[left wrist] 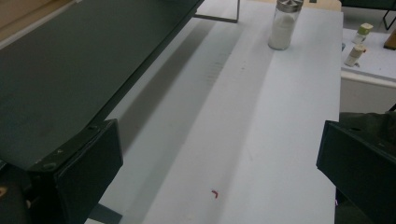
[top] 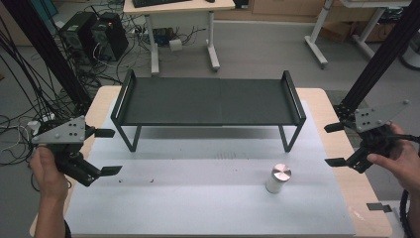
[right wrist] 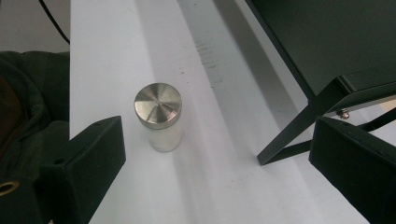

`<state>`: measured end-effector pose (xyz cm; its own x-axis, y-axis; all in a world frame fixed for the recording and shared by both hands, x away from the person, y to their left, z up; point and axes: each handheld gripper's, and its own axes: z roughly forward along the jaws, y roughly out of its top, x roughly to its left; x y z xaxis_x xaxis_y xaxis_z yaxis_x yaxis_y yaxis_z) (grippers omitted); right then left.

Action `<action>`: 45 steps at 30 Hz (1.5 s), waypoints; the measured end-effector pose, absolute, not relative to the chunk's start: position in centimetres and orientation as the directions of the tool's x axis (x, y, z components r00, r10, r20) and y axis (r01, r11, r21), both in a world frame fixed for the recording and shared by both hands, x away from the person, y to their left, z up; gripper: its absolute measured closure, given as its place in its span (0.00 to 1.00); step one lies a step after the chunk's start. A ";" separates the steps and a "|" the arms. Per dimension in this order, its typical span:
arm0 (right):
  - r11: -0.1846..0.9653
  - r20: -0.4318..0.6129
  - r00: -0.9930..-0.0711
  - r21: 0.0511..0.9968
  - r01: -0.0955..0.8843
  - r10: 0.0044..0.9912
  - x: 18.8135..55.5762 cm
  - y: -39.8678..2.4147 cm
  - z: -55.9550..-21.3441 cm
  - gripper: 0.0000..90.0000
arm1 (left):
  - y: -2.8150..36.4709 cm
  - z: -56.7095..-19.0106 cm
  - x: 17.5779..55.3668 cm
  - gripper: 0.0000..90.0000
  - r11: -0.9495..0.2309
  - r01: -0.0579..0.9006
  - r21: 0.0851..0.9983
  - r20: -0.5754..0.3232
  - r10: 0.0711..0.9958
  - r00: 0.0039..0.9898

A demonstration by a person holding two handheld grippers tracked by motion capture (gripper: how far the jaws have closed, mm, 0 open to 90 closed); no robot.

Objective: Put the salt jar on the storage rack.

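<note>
A small glass jar with a metal lid and white contents stands upright on the white mat, right of centre. It also appears far off in the left gripper view and close in the right gripper view. A low black shelf spans the back of the mat. My left gripper hovers open at the mat's left edge, nothing between its jaws. At the right edge my right gripper is held open, jaws wide and empty, the jar well to its left.
Beyond the table are computer towers, tangled cables and desk legs on the floor. Black frame posts rise at both sides. Two small bottles stand on a side surface in the left gripper view.
</note>
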<state>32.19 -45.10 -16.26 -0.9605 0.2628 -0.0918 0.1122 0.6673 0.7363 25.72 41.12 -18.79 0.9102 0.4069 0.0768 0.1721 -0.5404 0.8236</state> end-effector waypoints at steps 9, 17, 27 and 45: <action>0.656 -0.070 -0.964 0.745 0.121 0.257 32.3 -44.8 -17.7 0.04 | 41.1 -18.6 25.4 0.01 -0.541 0.168 0.824 0.081 0.406 0.910; 0.650 -0.020 -0.971 0.746 0.144 0.238 33.0 -43.9 -20.4 0.03 | 40.9 -18.7 25.1 0.01 -0.543 0.169 0.823 0.076 0.400 0.913; 0.635 0.031 -0.978 0.757 0.157 0.204 33.7 -42.6 -23.9 0.04 | 40.6 -18.8 25.0 0.01 -0.544 0.168 0.822 0.073 0.393 0.917; 0.605 0.099 -0.984 0.778 0.170 0.149 35.4 -39.9 -29.5 0.06 | 40.1 -18.8 24.8 0.01 -0.547 0.159 0.822 0.072 0.376 0.924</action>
<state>35.35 -39.88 -29.52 -0.9838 0.1494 0.0988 0.1699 0.6048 0.7780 24.79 40.05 -18.81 0.9238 0.3760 0.0715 0.1589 -0.5468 0.8221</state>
